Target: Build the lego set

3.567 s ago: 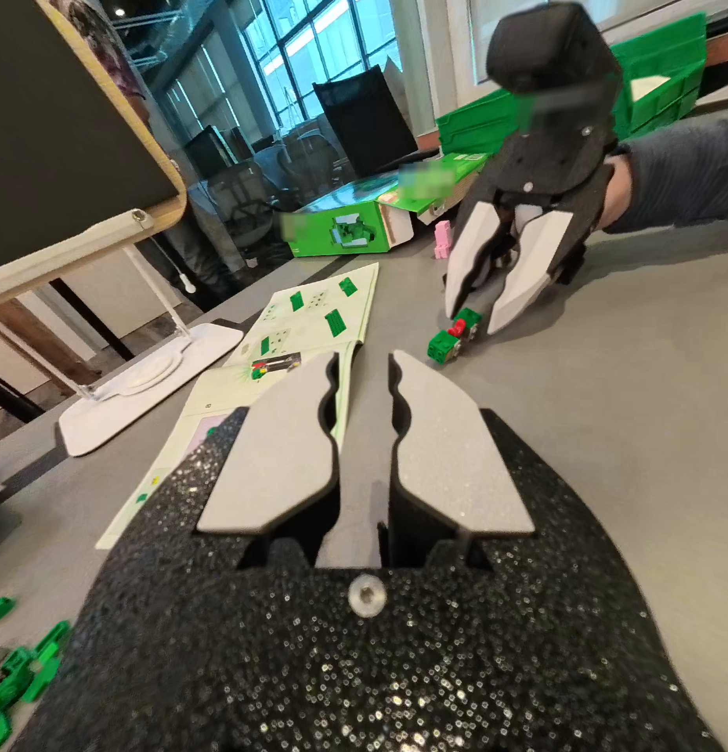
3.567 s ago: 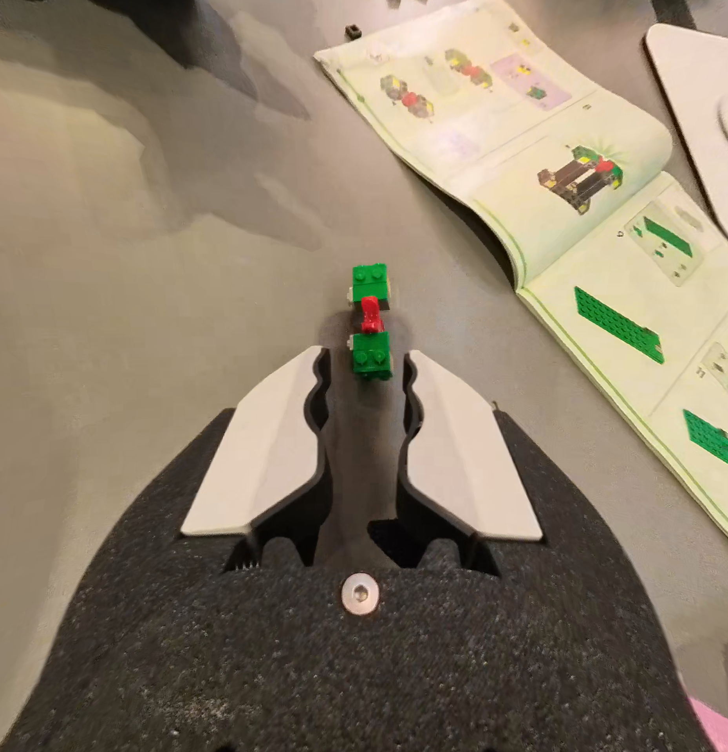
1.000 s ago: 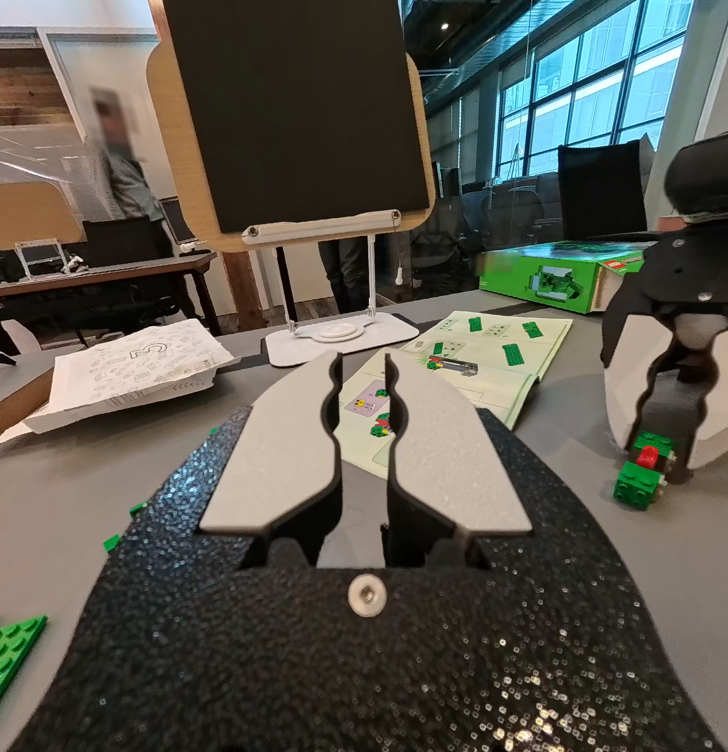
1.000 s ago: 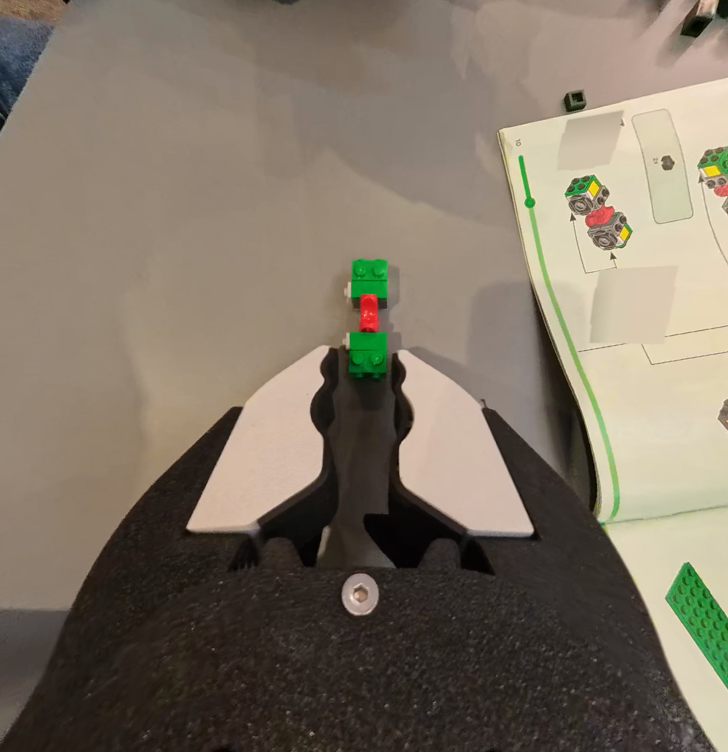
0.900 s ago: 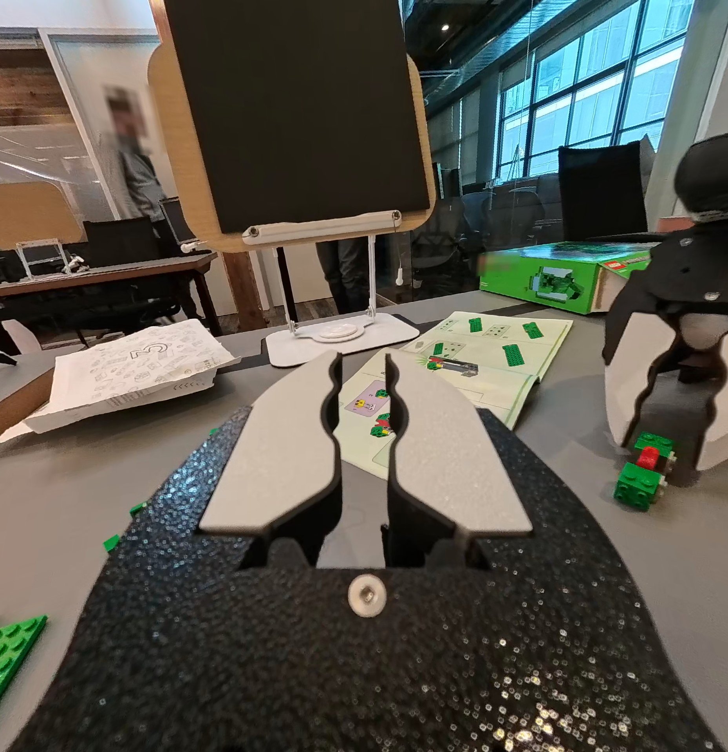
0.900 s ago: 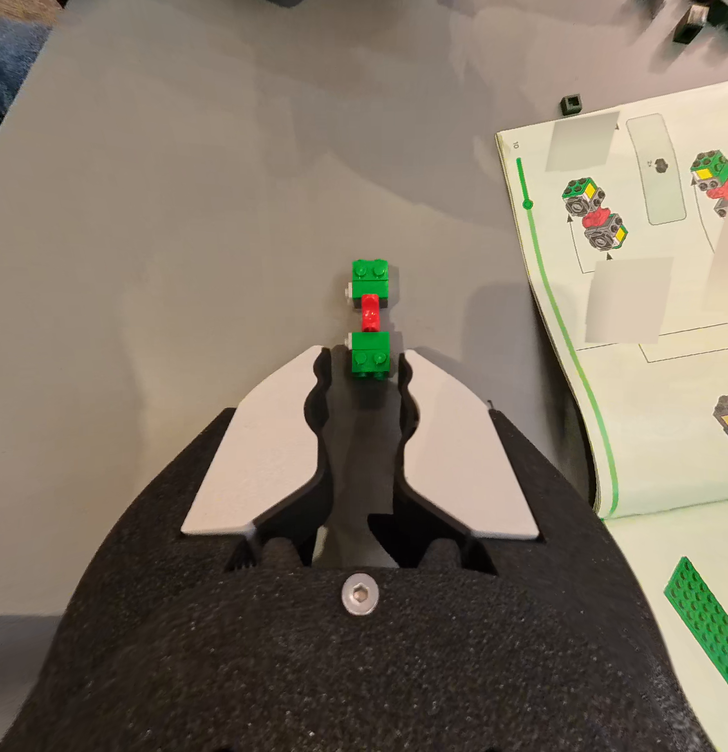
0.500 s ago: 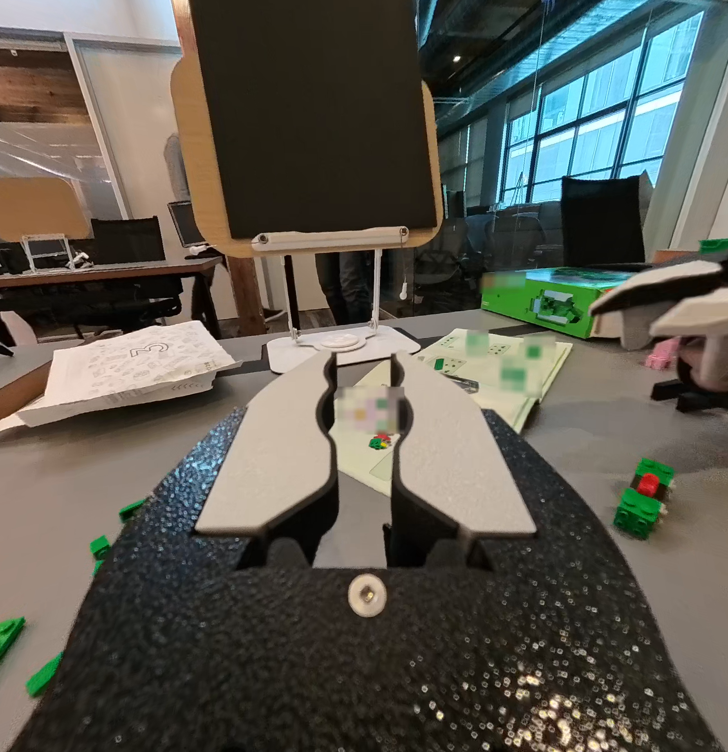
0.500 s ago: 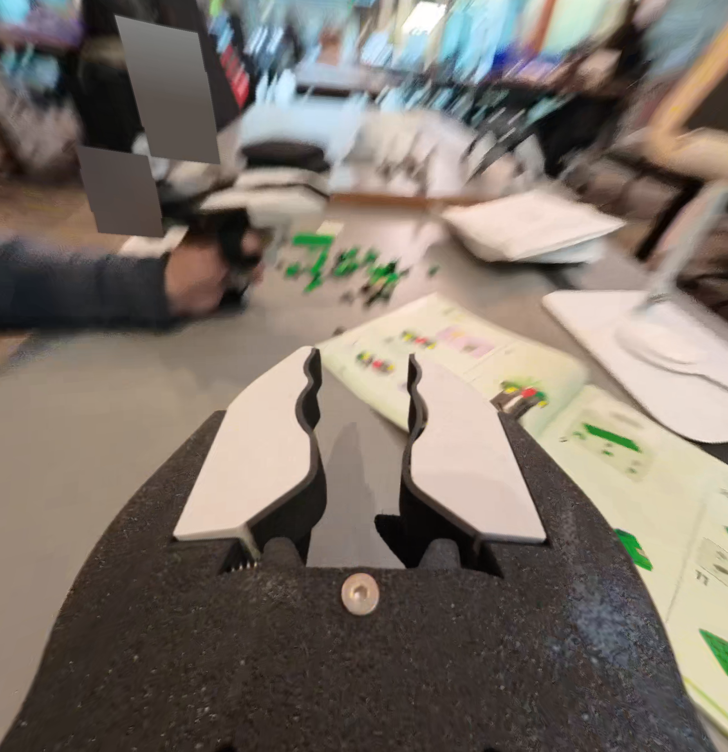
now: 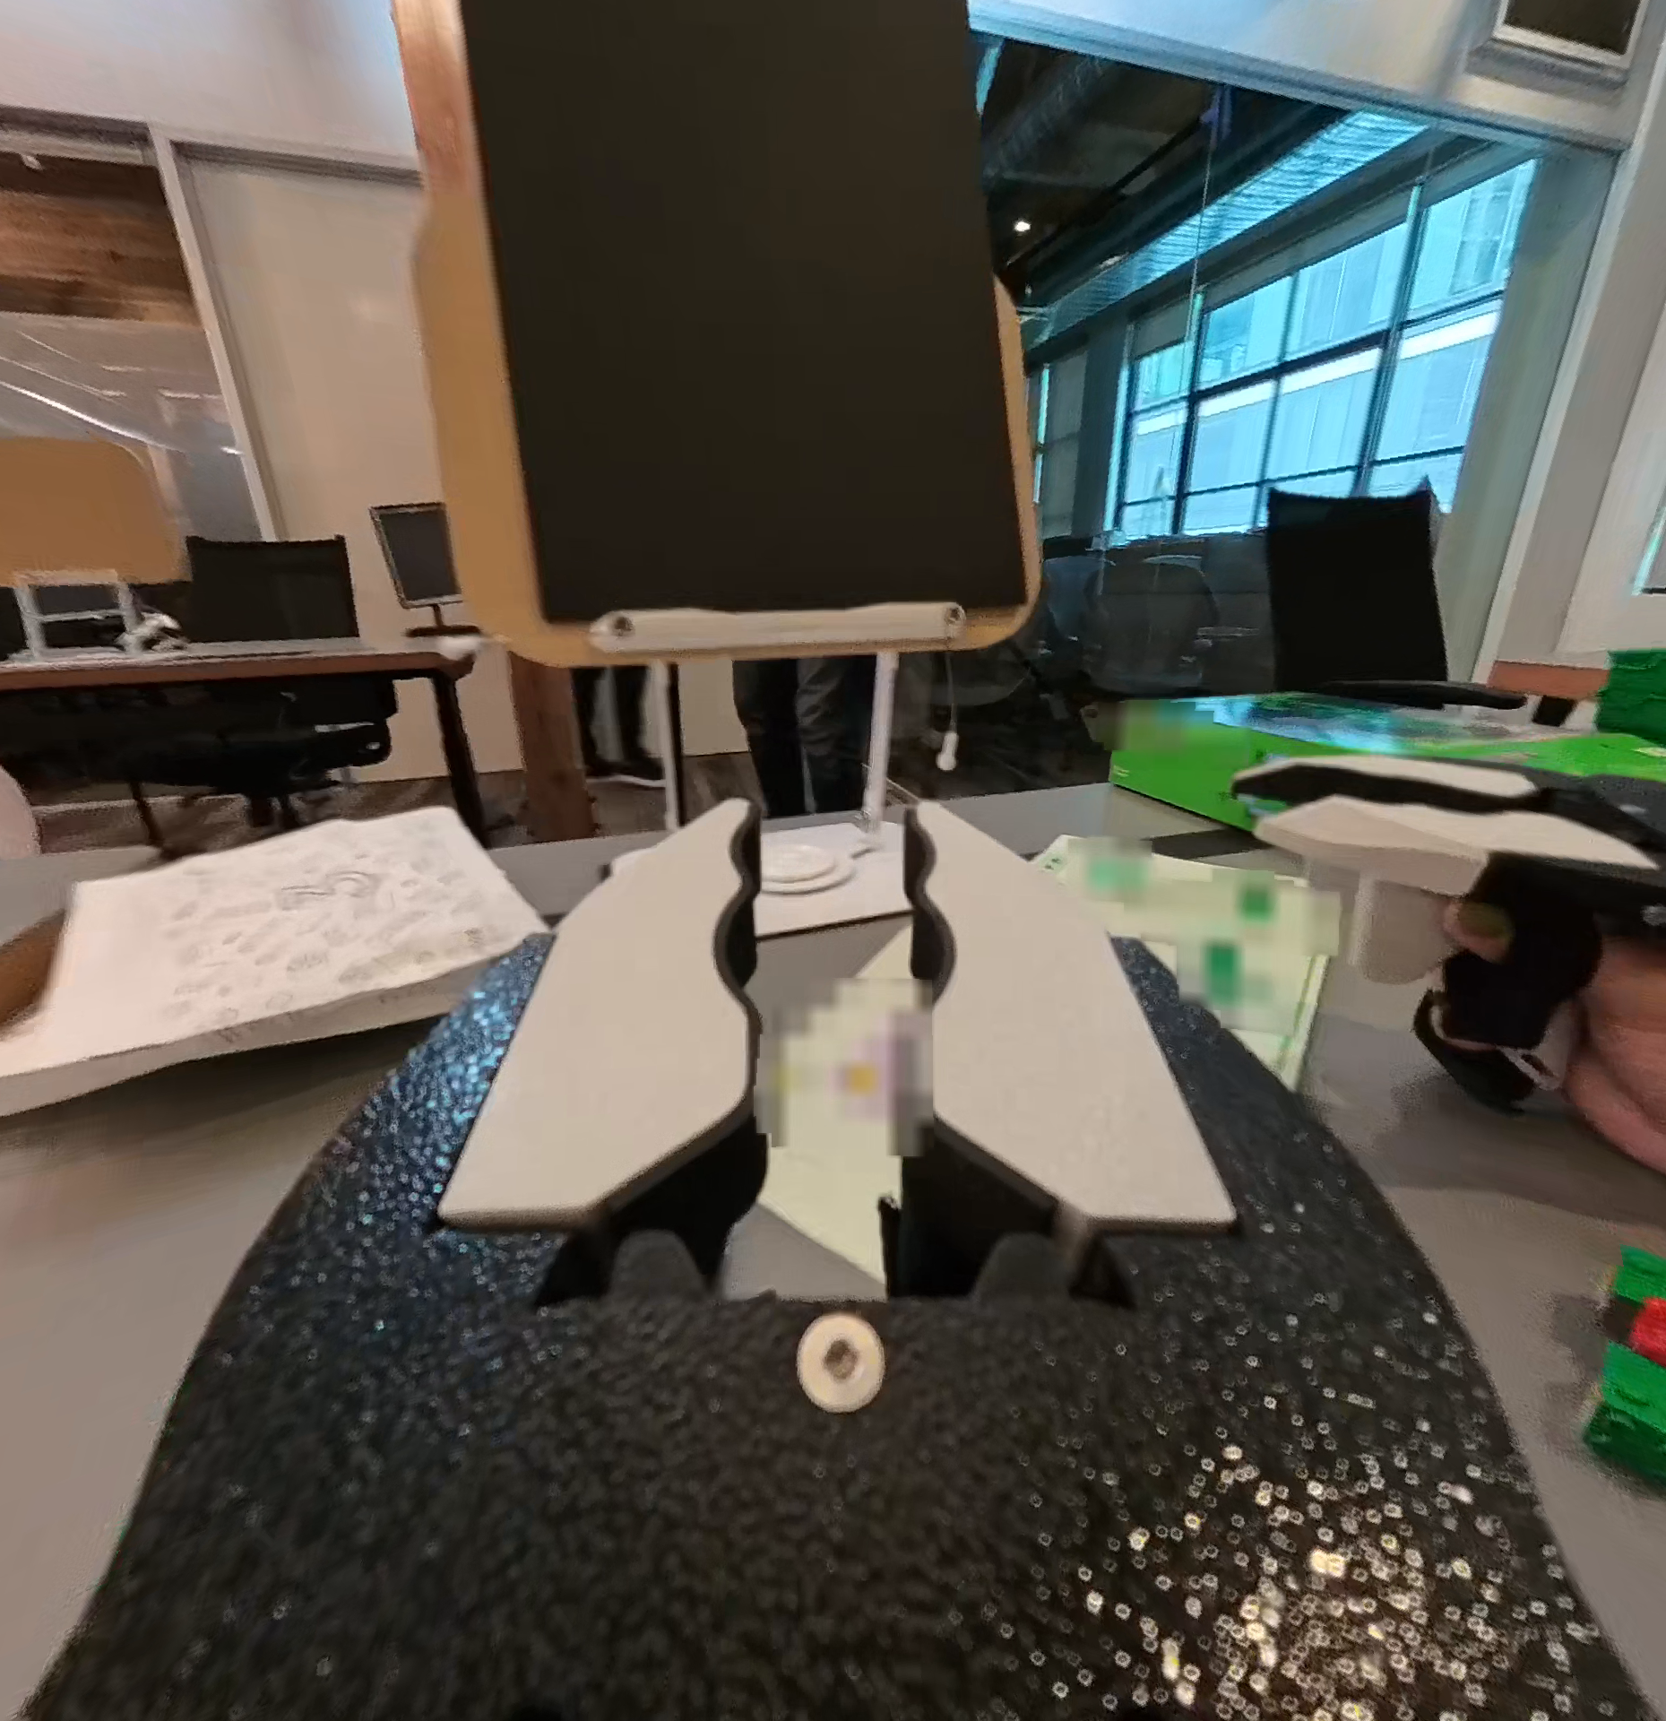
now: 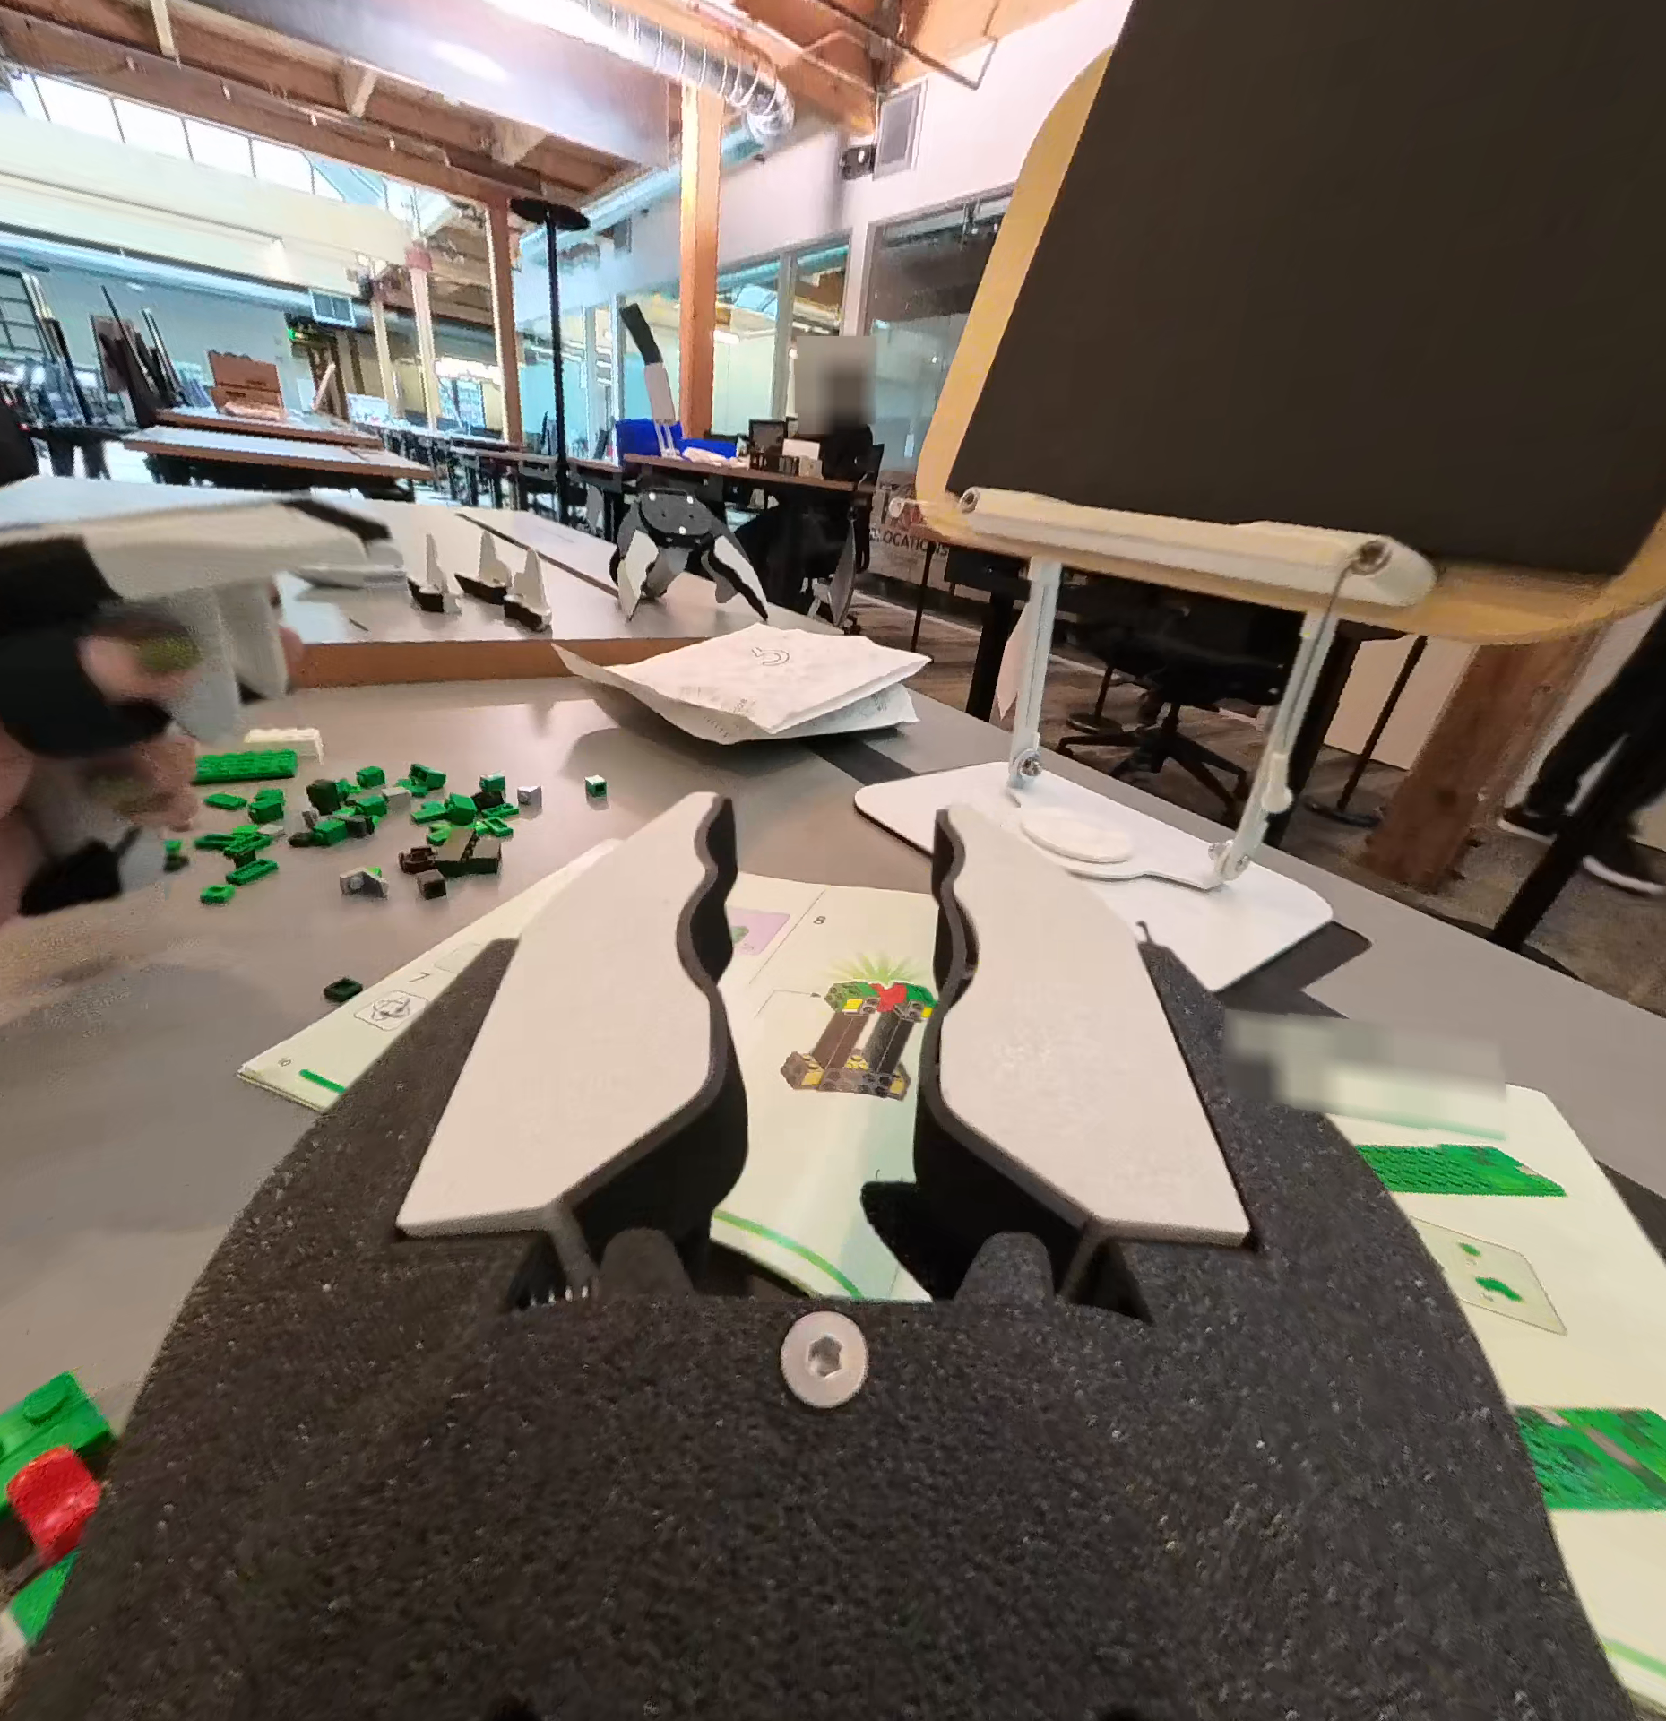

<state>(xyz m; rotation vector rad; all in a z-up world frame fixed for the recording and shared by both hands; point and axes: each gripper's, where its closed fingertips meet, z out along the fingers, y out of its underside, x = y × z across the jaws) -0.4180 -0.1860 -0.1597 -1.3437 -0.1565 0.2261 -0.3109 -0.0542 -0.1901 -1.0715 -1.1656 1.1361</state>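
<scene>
A small green and red lego assembly lies on the grey table to the right of my left gripper; it also shows in the right wrist view at the bottom left. My left gripper is open and empty, held level above the open instruction booklet. My right gripper is open and empty, above the booklet. A pile of loose green, black and grey lego pieces lies to its front left, by the hand that holds the left gripper. The right gripper shows at the right.
A tablet stand with a dark screen stands behind the booklet, on a white base. A white paper bag lies at the back left. A green lego box sits at the back right. Other desks and people are beyond the table.
My right gripper let go of the green and red assembly, rose and swung up to look level across the table. My left gripper moved forward and its jaws widened.
</scene>
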